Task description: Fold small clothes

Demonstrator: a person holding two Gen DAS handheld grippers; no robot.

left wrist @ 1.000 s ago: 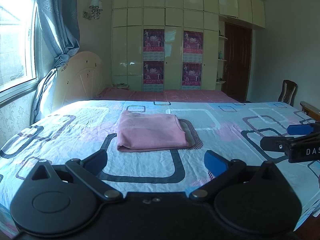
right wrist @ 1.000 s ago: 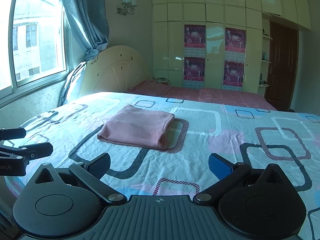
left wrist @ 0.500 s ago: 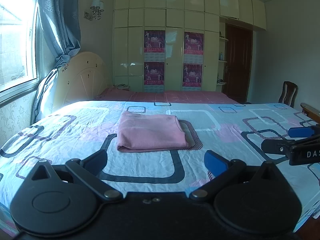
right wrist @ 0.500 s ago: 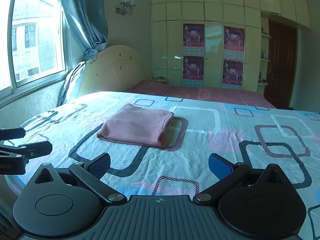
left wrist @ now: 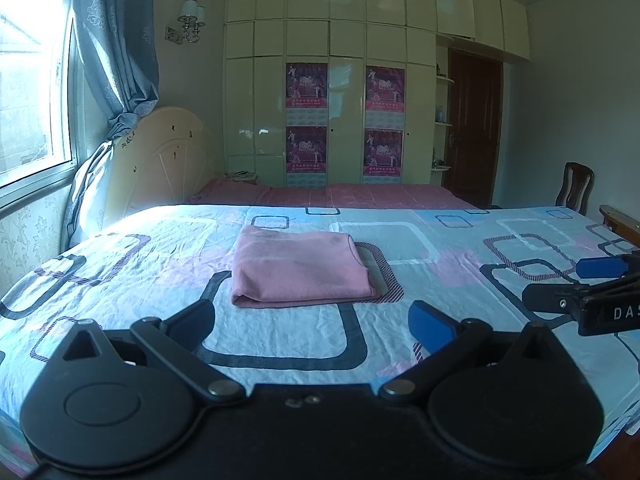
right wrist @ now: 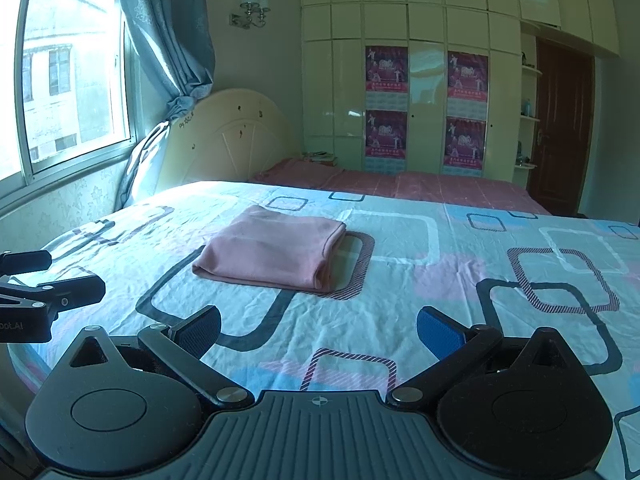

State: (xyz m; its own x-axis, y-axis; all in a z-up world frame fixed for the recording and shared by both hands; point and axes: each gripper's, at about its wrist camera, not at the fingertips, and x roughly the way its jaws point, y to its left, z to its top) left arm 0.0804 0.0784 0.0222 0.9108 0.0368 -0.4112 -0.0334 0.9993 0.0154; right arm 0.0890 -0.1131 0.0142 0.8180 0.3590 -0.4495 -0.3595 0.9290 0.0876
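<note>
A pink garment (left wrist: 300, 270) lies folded into a neat rectangle on the patterned bed sheet (left wrist: 440, 240); it also shows in the right wrist view (right wrist: 272, 254). My left gripper (left wrist: 312, 320) is open and empty, held back from the garment's near edge. My right gripper (right wrist: 318, 330) is open and empty, to the right of the garment and back from it. Each gripper shows at the side of the other's view: the right gripper (left wrist: 580, 286) and the left gripper (right wrist: 48, 276).
A cream headboard (left wrist: 160, 160) and a curtain (left wrist: 116, 40) stand at the left by the window. A wardrobe wall (left wrist: 344, 80) with posters is at the back. A wooden chair (left wrist: 576, 192) and a door (left wrist: 474, 132) are at the right.
Both grippers have shifted only slightly; the views have tilted a little. The garment has not moved.
</note>
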